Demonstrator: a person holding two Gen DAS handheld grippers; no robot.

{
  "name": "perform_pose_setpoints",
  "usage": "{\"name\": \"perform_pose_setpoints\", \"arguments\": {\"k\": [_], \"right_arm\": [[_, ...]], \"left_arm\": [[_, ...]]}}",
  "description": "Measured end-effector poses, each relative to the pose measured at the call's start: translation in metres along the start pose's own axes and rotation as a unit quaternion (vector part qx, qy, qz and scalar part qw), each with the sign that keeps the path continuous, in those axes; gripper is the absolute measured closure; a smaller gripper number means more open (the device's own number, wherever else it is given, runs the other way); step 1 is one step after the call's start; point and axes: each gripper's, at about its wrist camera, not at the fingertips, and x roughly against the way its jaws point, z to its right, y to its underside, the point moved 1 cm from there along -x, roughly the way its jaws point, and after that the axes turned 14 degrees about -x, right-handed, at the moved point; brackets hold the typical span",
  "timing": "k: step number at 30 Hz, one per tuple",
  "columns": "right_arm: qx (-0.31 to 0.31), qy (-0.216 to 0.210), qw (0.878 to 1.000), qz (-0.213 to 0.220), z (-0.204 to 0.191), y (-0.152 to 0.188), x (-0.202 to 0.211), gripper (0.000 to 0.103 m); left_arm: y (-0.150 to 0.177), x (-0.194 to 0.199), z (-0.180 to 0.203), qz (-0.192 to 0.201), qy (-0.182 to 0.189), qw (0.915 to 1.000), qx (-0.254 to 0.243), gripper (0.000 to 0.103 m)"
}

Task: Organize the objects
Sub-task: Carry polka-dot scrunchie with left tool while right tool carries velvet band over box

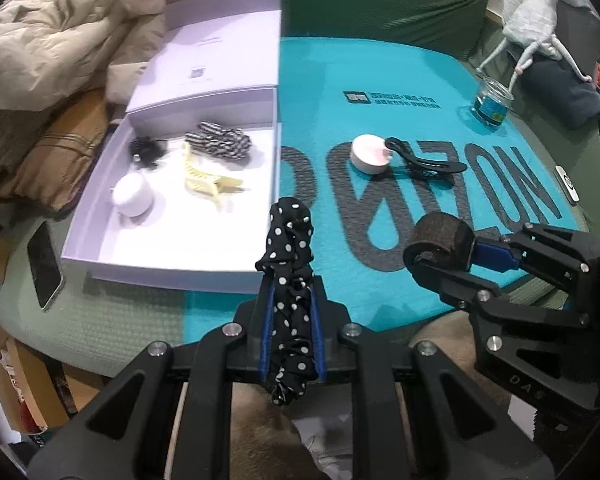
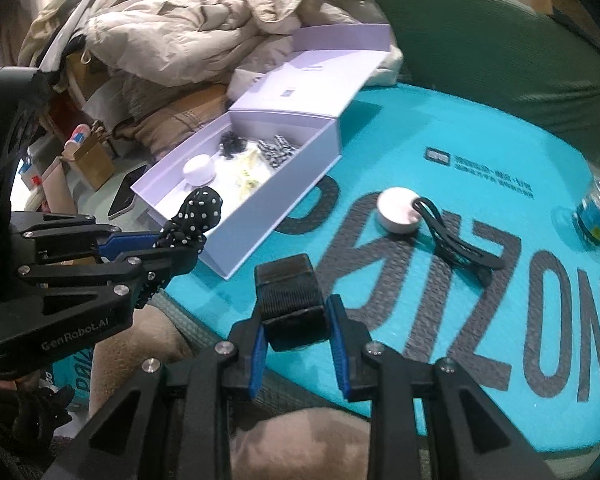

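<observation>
While left tongs [image 1: 291, 276] pinch the dotted scrunchie [image 1: 290, 248], right tongs [image 2: 296, 312] clamp a dark roller [image 2: 290, 292].

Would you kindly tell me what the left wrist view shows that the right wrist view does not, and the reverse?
Left wrist view only: the whole glass jar with a pale fabric figure behind it.

Right wrist view only: a brown paper bag beyond the box.

Both: the open white box holding hair accessories, the round white container and black hair clip on the teal mat, the phone, the left tool shut on the polka-dot scrunchie, and the right tool shut on a dark fabric roll.
</observation>
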Motion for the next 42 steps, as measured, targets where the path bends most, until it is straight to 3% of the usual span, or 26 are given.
{"name": "perform_pose_setpoints", "arguments": {"k": [7,28,42], "right_arm": [[0.026,-0.02,0.999,-0.008,-0.026,-0.006,-0.005,0.076],[0.08,-0.06,0.995,-0.026,-0.085,-0.031,-0.034,0.076],[0.091,-0.071,0.993,-0.017,-0.099,-0.065,-0.057,0.076]], "left_arm": [[0.01,0.01,-0.021,0.003,-0.018,0.9997,0.015,0.088],[0.018,0.003,-0.086,-0.004,-0.023,0.9981,0.056,0.088],[-0.005,-0.013,-0.119,0.0,-0.017,0.9979,0.063,0.088]]}}
